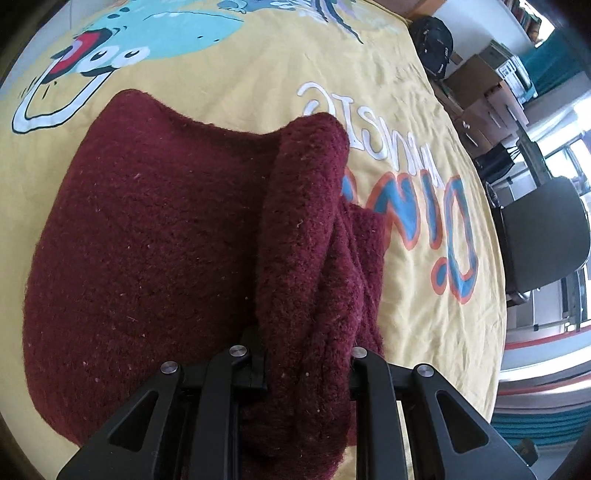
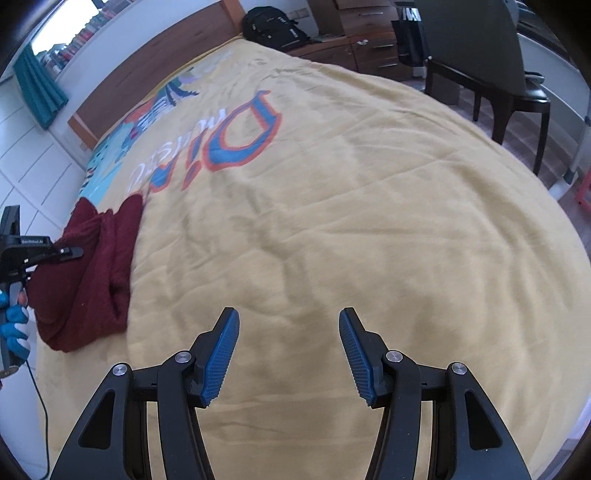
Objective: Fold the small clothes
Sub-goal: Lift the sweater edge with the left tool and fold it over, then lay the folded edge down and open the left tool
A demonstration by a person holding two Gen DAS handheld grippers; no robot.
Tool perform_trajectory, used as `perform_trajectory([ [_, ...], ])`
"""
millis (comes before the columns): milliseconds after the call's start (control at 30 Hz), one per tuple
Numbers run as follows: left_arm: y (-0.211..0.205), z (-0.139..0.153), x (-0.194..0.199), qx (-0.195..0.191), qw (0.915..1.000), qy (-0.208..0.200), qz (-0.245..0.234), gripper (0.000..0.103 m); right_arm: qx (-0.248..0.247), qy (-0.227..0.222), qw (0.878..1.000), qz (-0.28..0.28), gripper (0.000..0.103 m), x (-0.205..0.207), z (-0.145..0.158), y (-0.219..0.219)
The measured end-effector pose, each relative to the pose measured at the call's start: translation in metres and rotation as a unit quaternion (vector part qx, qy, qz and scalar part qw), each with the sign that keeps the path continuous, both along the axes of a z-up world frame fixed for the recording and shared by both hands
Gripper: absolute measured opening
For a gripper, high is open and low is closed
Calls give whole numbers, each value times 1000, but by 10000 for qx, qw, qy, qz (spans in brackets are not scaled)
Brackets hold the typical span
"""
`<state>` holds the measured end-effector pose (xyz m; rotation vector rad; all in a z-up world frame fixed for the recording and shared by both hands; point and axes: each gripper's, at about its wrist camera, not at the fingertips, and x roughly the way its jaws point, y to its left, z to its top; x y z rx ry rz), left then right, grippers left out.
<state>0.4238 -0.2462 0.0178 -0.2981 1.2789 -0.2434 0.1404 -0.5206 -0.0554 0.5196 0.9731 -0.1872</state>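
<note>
A dark red knitted garment (image 1: 147,229) lies on the yellow bedspread (image 1: 406,325). My left gripper (image 1: 306,354) is shut on a bunched fold of it, and that fold (image 1: 306,192) stands up between the black fingers, hiding the pads. In the right wrist view the same garment (image 2: 92,273) sits at the far left, with the left gripper (image 2: 70,253) gripping its edge, held by a hand in a blue glove (image 2: 14,325). My right gripper (image 2: 289,354) hangs open over bare bedspread (image 2: 332,221), blue pads apart, nothing between them.
The bedspread carries a cartoon print and large blue-orange letters (image 2: 243,136). A black backpack (image 2: 273,27) rests at the head of the bed by the wooden headboard. A dark chair (image 2: 491,62) and wooden drawers (image 2: 369,37) stand beside the bed. A cable (image 2: 42,406) hangs at lower left.
</note>
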Motion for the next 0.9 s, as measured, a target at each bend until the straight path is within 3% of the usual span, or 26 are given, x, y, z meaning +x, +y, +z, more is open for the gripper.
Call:
perform_trajectory([
  [233,-33,-7,-10,790,9948,-345,-535,16,-131,11,9997,-204,58,-4,-2,-27],
  [367,-41,-11,-10,769,9952,-362,-488,16,-178,42,9995,-246,58,-5,-4,-36],
  [533,-38,-6,-5,459,9979,-328,-311,16,-177,32,9994,-291,58,-5,-6,-41],
  [767,-47,5,-9,346,9980,-325,-427,16,-157,49,9994,-309,58,-4,-13,-42],
  [900,-63,0,-16,475,9967,-223,-612,17,-182,27,9991,-389,58,-5,-13,-45],
])
